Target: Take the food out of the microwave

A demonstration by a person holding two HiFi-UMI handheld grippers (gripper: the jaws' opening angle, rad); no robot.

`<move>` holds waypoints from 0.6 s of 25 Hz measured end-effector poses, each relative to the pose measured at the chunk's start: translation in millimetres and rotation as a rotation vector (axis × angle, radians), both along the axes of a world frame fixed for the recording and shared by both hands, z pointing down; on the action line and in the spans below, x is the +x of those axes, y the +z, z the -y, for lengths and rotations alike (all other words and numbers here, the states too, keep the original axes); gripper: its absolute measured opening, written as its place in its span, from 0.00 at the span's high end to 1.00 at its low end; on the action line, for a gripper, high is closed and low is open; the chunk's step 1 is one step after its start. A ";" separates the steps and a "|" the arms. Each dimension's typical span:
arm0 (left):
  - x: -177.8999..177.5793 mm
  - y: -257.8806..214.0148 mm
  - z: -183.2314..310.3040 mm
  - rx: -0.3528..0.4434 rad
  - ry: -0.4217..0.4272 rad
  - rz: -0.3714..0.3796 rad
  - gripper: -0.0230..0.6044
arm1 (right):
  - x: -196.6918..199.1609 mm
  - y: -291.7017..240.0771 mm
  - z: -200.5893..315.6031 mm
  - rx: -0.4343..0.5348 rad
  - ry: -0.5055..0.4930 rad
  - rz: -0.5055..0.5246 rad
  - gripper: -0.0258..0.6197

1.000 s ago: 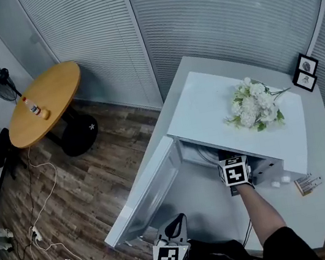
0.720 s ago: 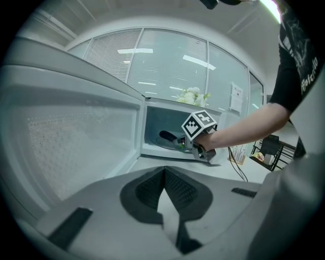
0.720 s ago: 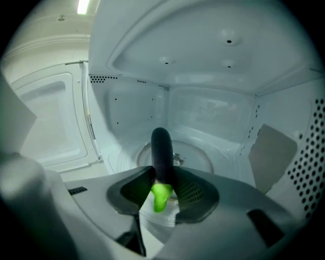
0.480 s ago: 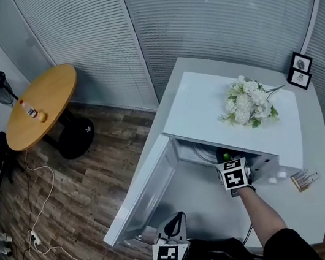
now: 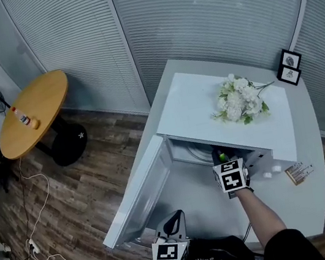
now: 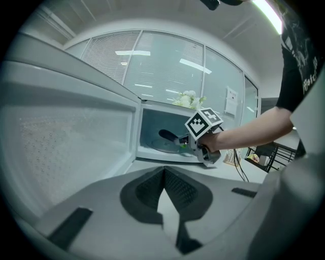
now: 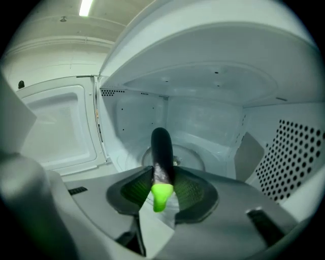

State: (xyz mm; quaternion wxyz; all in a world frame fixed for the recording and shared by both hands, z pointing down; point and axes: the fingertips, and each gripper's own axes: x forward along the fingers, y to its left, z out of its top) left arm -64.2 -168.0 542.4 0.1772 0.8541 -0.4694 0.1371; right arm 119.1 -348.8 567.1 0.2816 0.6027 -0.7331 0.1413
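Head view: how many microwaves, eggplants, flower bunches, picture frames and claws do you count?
microwave: 1
eggplant: 1
flower bunch: 1
picture frames: 2
claws: 2, left claw and right claw
Total: 7

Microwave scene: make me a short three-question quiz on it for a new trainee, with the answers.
1. True or false: the microwave door is shut.
2. What is the right gripper holding in its jaws? A. an eggplant B. a mug C. a plate
3. What lies on top of the microwave?
Key: 1 false, the microwave door stands open; 2 A; 3 white flowers.
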 end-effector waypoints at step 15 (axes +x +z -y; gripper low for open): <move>12.9 -2.9 -0.5 0.023 0.086 -0.022 0.95 | -0.6 -10.7 -36.4 0.013 0.036 0.008 0.76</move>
